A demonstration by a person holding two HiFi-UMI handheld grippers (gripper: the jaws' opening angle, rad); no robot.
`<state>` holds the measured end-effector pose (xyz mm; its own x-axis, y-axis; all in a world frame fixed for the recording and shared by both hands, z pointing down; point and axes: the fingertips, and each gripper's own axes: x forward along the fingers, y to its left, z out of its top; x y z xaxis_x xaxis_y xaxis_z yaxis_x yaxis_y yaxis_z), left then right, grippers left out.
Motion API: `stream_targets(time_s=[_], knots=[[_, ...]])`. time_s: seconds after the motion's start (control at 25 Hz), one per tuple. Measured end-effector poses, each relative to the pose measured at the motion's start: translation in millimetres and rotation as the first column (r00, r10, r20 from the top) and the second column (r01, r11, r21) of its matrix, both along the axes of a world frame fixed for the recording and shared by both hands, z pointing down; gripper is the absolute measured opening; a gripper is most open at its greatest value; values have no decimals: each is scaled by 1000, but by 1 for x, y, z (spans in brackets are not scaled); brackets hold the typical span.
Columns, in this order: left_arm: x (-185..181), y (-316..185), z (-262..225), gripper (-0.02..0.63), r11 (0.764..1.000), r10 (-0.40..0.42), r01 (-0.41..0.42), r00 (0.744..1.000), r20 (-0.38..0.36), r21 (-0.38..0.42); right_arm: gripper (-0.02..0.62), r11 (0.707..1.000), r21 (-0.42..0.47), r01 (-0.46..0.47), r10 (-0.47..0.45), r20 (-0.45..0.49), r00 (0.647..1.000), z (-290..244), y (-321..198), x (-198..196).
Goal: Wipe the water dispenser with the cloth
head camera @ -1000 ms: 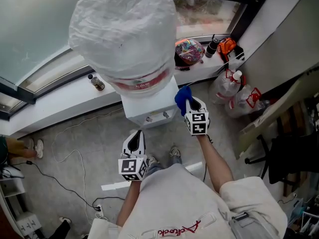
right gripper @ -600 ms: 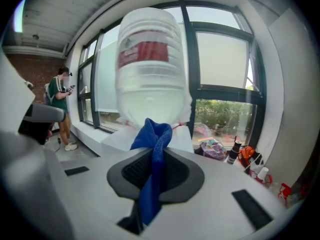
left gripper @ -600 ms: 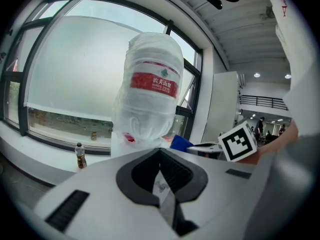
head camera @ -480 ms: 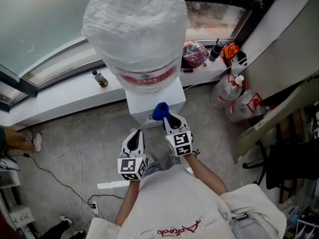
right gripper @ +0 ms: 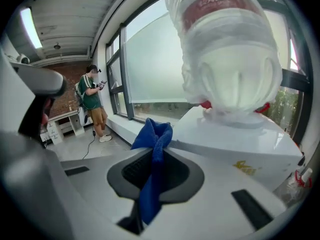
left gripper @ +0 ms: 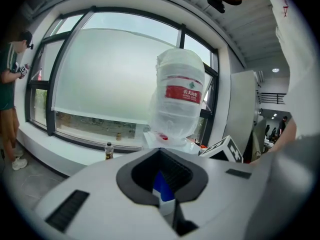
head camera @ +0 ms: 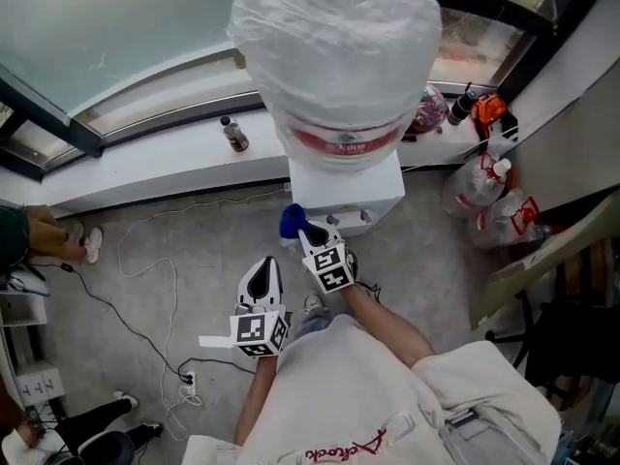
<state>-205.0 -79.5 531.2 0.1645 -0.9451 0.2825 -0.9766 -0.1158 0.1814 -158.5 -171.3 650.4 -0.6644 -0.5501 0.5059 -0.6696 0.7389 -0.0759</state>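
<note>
The white water dispenser [head camera: 351,190] stands against the window sill, with a plastic-wrapped bottle [head camera: 339,46] on top. My right gripper [head camera: 306,233] is shut on a blue cloth [head camera: 291,221], held at the dispenser's front left corner. In the right gripper view the cloth [right gripper: 154,136] bunches up out of the jaws, right beside the dispenser's top edge [right gripper: 235,144]. My left gripper [head camera: 260,279] hangs lower and nearer to me, shut with nothing in it. Its own view looks past the right gripper's marker cube [left gripper: 223,150] toward the bottle [left gripper: 180,96].
A small bottle [head camera: 233,135] stands on the sill left of the dispenser. Plastic bags with bottles [head camera: 489,201] lie at the right, with orange gear [head camera: 491,109] above them. Cables [head camera: 145,289] trail across the floor. A person [right gripper: 92,101] stands at the far left.
My right gripper carried the blue cloth from the dispenser's right side across its front to the left front corner. The left gripper stayed where it was.
</note>
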Motion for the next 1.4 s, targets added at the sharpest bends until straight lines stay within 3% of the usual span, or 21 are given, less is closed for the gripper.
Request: stream_targets(time_s=[0.28,0.72,1.08,1.4], knots=[[-10,-3,-1,12,1000,-9,9,1000,19,0,49,998,-8,-64,64,-15,998,9,-25,18],[56,-40,-3,12,990,143,-143,990,9,10,49,980,23,-200,200,-17,980,-1,-49,100],[112,-64,-1,12,966,259,-259,966,5,12,49,920,64,-388,391,-47,919,-1,-76,212],[141,-75,2,12,953,302,-302,953,11,-4,49,862,65,-504,507,-62,860,3,-98,293]])
